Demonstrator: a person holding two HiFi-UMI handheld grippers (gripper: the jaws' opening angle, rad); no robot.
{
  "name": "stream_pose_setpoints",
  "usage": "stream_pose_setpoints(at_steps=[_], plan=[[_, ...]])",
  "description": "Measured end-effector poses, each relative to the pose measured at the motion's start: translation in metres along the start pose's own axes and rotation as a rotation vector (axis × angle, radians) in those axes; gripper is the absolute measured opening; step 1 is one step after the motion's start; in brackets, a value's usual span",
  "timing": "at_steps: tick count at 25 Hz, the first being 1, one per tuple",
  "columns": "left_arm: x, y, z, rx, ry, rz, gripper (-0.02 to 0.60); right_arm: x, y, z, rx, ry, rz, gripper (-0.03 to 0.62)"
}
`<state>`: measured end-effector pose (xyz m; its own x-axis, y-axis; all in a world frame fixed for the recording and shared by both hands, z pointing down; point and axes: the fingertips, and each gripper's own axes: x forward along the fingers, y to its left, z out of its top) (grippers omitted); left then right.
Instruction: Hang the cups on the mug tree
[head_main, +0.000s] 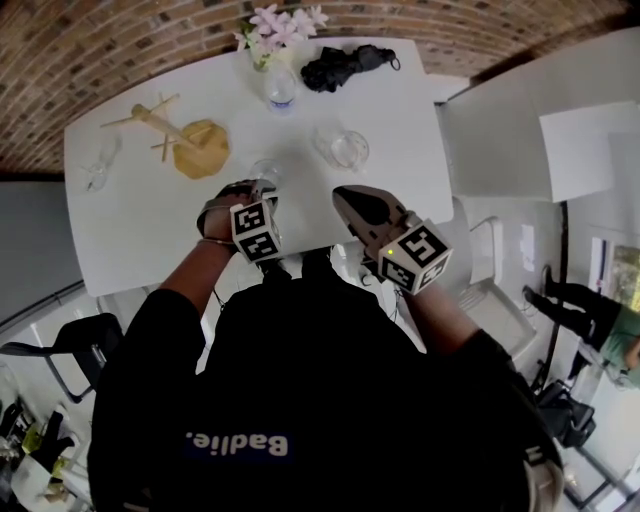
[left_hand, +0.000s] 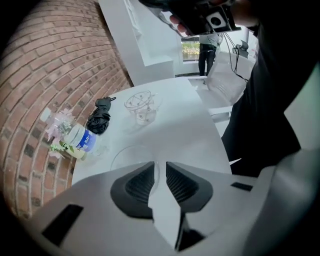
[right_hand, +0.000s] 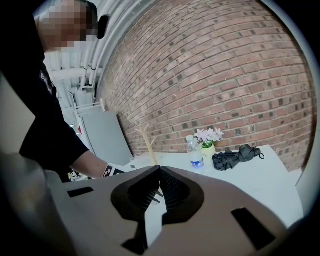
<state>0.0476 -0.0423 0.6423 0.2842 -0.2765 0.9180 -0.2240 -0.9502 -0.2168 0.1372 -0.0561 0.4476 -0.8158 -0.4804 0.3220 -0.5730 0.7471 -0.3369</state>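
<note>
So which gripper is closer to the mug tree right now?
Left. The left gripper is just right of the mug tree in the head view; the right gripper is farther right, beyond the left one.

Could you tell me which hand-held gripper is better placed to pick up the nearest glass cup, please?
Left. The left hand-held gripper points down at the nearest glass cup with its jaws apart at the rim. The right hand-held gripper is shut, empty and aimed across the table.
</note>
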Motion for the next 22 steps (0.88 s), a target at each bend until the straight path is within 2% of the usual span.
stream_pose_setpoints(at_steps=[6,13,18,22], plan=[[0.017,-0.005,-0.006,0.057,0.094,-0.039,0.074,-0.009,-0.004,-0.002,-0.004,0.006,-0.023,0.029],[0.025,-0.003,-0.009,0.102,0.161,-0.051,0.048,-0.02,-0.006,-0.011,0.012,0.018,-0.052,0.029],[0.024,-0.001,-0.01,0.089,0.14,-0.068,0.038,-0.018,-0.002,-0.008,0.0,0.014,-0.062,0.029],[0.017,0.0,-0.012,0.029,0.084,-0.079,0.035,-0.019,0.002,-0.006,-0.011,0.016,-0.078,0.029]])
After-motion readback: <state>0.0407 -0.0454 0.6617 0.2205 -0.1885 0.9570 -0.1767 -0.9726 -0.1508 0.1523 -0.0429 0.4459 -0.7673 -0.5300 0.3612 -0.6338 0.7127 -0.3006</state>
